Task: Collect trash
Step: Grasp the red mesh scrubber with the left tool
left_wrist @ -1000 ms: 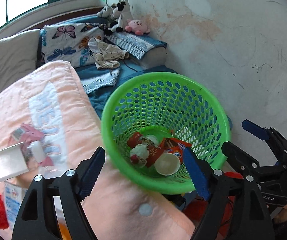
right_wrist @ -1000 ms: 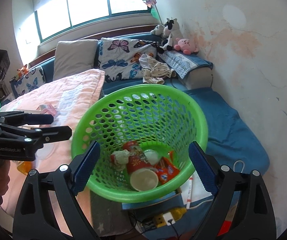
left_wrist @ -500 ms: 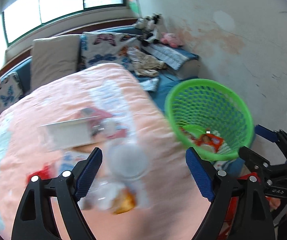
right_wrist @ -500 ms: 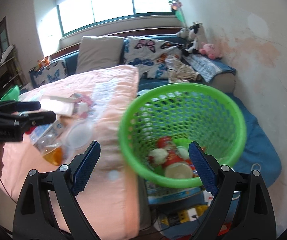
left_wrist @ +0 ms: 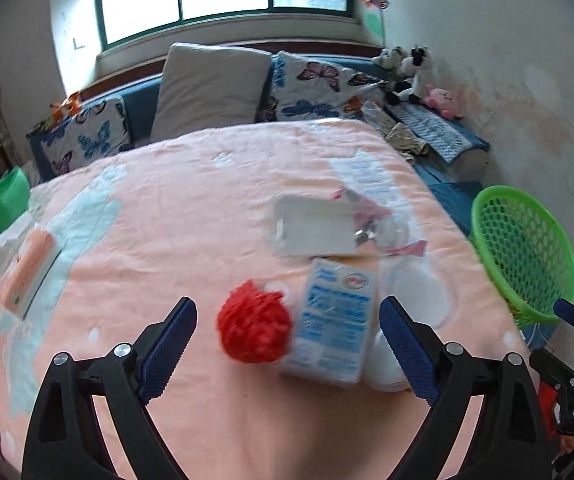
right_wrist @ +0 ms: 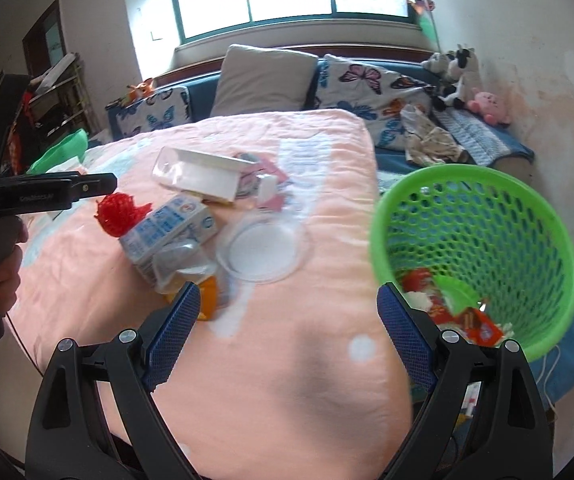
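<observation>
A bed covered by a pink quilt, with litter strewn near its right side and a green mesh basket beside the bed on the right.

A second ago both cameras looked down into the basket; now both face the quilt. In the left wrist view the basket has slid to the far right edge, and in the right wrist view it sits at the right with red wrappers in its bottom.

From the left in the left wrist view: a peach-coloured pack lies near the quilt's left edge, well apart from the rest. The left gripper hangs over the litter with its jaws spread wide; they have just been opening, and nothing is pinched between them. Below the gap lie a red mesh ball and, touching its right side, a blue-and-white carton. Its print is too blurred to read. Beyond the carton lies a white flat box, and just right of the carton a clear round lid.

In the right wrist view a clear cup with orange contents lies against the carton's near end. The right gripper is spread wide over bare quilt, gripping nothing. At the left edge a hand holds the other gripper's handle, which carries small white lettering too fine to read.
</observation>
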A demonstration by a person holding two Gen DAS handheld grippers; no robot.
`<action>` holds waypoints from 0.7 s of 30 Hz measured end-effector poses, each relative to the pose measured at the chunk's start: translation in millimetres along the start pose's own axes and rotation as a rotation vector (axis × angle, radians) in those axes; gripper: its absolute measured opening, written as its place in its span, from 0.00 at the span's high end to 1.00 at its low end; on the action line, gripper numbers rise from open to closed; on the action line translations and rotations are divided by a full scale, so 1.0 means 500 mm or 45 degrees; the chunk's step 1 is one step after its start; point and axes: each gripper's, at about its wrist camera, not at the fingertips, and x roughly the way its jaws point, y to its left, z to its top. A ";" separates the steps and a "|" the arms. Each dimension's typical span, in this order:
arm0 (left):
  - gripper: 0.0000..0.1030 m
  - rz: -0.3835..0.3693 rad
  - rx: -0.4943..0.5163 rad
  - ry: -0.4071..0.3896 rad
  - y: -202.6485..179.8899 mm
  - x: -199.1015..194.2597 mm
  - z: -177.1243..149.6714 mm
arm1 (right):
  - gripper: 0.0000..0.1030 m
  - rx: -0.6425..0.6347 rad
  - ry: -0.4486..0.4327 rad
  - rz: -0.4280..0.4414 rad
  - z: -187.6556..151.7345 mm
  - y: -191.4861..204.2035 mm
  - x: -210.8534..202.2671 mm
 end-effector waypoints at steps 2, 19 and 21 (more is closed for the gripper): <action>0.13 0.012 -0.020 0.018 0.021 0.012 -0.009 | 0.13 -0.012 0.009 0.022 0.001 0.020 0.010; 0.39 -0.174 -0.141 0.136 0.086 0.101 -0.044 | 0.14 -0.098 0.079 0.089 0.018 0.104 0.079; 0.46 -0.193 -0.146 0.138 0.088 0.103 -0.047 | 0.16 -0.113 0.083 0.093 0.022 0.112 0.086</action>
